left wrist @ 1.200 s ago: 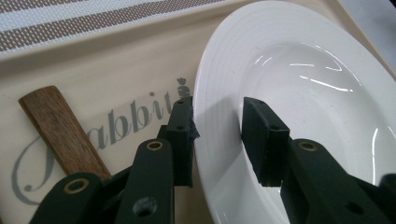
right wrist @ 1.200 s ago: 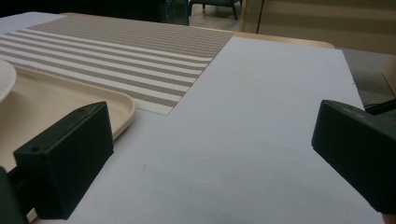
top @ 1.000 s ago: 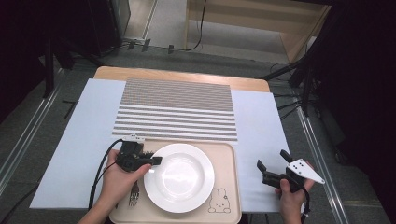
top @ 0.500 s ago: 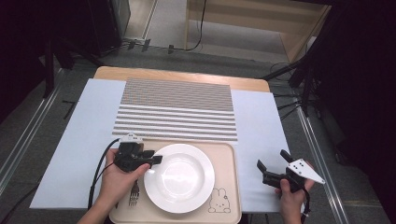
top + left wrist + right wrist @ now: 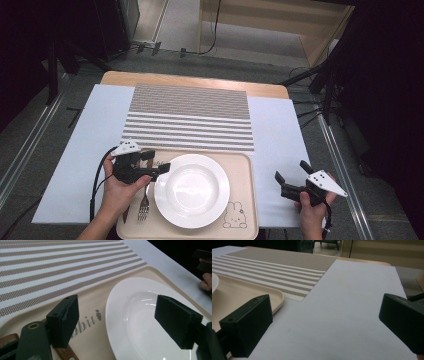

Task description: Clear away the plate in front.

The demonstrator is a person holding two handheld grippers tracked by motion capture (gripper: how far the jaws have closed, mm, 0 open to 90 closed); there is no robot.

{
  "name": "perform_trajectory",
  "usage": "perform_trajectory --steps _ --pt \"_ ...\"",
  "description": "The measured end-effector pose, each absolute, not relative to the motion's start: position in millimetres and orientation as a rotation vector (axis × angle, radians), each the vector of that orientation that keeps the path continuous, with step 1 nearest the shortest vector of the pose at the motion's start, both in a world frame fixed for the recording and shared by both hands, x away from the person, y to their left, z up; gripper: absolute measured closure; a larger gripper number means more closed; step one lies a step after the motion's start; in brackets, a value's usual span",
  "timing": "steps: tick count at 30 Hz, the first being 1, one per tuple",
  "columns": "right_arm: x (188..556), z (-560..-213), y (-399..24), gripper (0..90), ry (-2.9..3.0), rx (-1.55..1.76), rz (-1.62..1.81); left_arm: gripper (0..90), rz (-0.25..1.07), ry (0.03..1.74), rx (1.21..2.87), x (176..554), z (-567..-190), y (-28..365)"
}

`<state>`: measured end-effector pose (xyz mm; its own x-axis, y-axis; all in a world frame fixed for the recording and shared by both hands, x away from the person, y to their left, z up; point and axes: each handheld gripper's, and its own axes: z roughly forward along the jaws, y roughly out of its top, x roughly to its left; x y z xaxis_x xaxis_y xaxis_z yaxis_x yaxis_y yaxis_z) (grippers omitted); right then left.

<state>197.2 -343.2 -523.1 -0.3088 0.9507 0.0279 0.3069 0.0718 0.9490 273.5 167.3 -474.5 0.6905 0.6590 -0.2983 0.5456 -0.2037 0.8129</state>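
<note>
A white plate (image 5: 192, 190) lies on a beige tray (image 5: 247, 200) at the table's near edge. My left gripper (image 5: 156, 164) stands open at the plate's left rim. In the left gripper view its gripper (image 5: 120, 322) has one jaw over the tray (image 5: 100, 297) and the other over the plate (image 5: 140, 315), with the rim between them. A fork (image 5: 144, 205) lies on the tray left of the plate, beside a wooden handle (image 5: 62, 353). My right gripper (image 5: 291, 172) is open and holds nothing, right of the tray; it (image 5: 324, 327) hovers over the white sheet (image 5: 352, 297).
A striped placemat (image 5: 190, 117) lies beyond the tray in the middle of the white sheet (image 5: 85, 150). A rabbit drawing (image 5: 232, 216) marks the tray's near right corner. Dark stands and cables surround the table. The tray's corner (image 5: 242, 295) sits left of my right gripper.
My left gripper has crept a little away from the person along the plate's left rim. The right gripper has not moved.
</note>
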Motion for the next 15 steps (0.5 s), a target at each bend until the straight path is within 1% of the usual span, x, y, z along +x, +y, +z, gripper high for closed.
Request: perform_trajectory --steps 1,3,4,5,10,15 --pt "197.2 -523.1 -343.1 0.0 1.698 1.261 1.253 14.5 0.142 0.938 1.869 273.7 -474.0 168.4" --pt "197.3 -523.1 -343.0 0.0 1.698 1.260 1.253 8.1 0.153 0.930 1.867 273.2 -473.5 169.6" --pt "197.3 -523.1 -343.0 0.0 1.698 1.260 1.253 6.8 0.156 0.919 1.863 273.1 -473.2 171.4" --pt "197.3 -523.1 -343.0 0.0 1.697 1.260 1.252 0.9 0.153 0.916 1.859 273.1 -472.9 172.2" --pt "197.4 -523.1 -343.2 0.0 1.697 1.260 1.253 0.0 0.171 0.897 1.838 272.4 -470.7 179.4" --pt "197.4 -523.1 -343.1 0.0 1.696 1.261 1.254 0.0 0.194 0.918 1.819 273.1 -469.6 187.0"
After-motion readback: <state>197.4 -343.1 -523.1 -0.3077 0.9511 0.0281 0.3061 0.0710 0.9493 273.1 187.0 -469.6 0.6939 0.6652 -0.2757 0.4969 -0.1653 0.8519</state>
